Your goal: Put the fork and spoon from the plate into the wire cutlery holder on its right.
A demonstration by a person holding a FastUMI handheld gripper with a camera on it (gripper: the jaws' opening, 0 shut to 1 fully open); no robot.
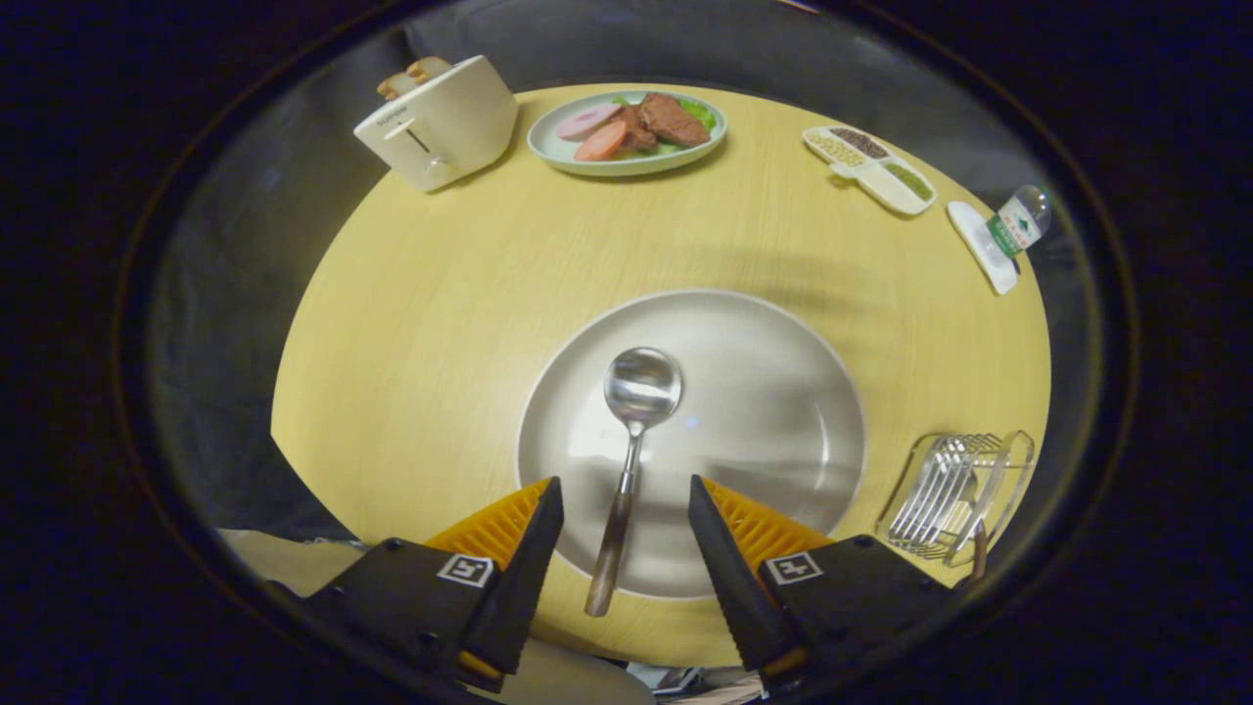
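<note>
A metal spoon [631, 441] with a brownish handle lies in the pale round plate [773, 392], bowl pointing away and handle end over the plate's near rim. My gripper [625, 494] is open above the plate's near side, and the spoon's handle runs between the two fingers without touching either. The wire cutlery holder [954, 494] stands on the table just right of the plate. A brown handle end [977, 553] sticks out at the holder's near side; I cannot tell what piece it belongs to.
On the round wooden table [440, 323], far side: a cream toaster [440, 122] with bread, a green plate of food [626, 132], a divided white dish [869, 168] and a lying water bottle [1018, 223] on a white tray. Dark cloth surrounds the table.
</note>
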